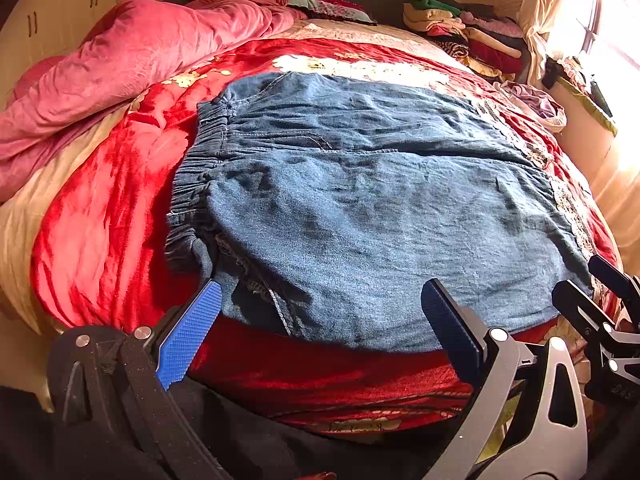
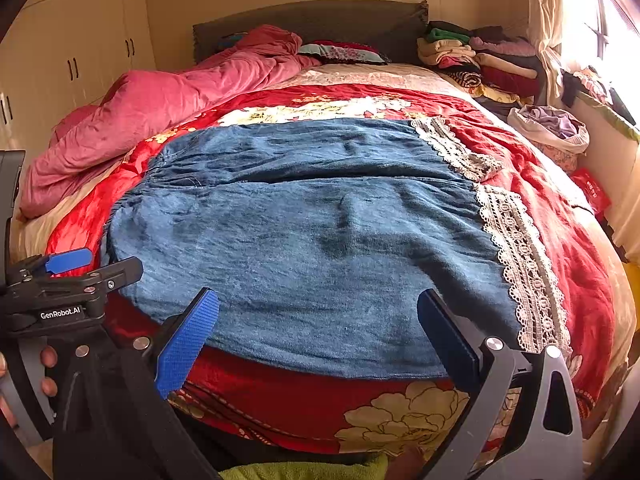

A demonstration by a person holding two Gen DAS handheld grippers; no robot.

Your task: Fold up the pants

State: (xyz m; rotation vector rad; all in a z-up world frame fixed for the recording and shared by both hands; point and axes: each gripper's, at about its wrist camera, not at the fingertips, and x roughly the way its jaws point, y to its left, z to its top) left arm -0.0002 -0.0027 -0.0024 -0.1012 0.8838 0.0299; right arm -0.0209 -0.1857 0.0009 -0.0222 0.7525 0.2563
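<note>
Blue denim pants (image 1: 360,208) lie flat across the red blanket, elastic waistband (image 1: 196,184) at the left, lace-trimmed leg hems (image 2: 516,248) at the right. They also show in the right wrist view (image 2: 304,240). My left gripper (image 1: 320,304) is open and empty, its fingers just above the pants' near edge by the waistband end. My right gripper (image 2: 320,312) is open and empty over the near edge toward the hems. The right gripper also shows at the right edge of the left wrist view (image 1: 596,292), the left gripper at the left of the right wrist view (image 2: 100,264).
The bed has a red floral blanket (image 2: 560,240). A pink quilt (image 1: 132,64) is bunched at the back left. Folded clothes (image 2: 480,60) are stacked at the back right by the dark headboard (image 2: 312,20). A bag of clothes (image 2: 552,128) sits at the right beside the window.
</note>
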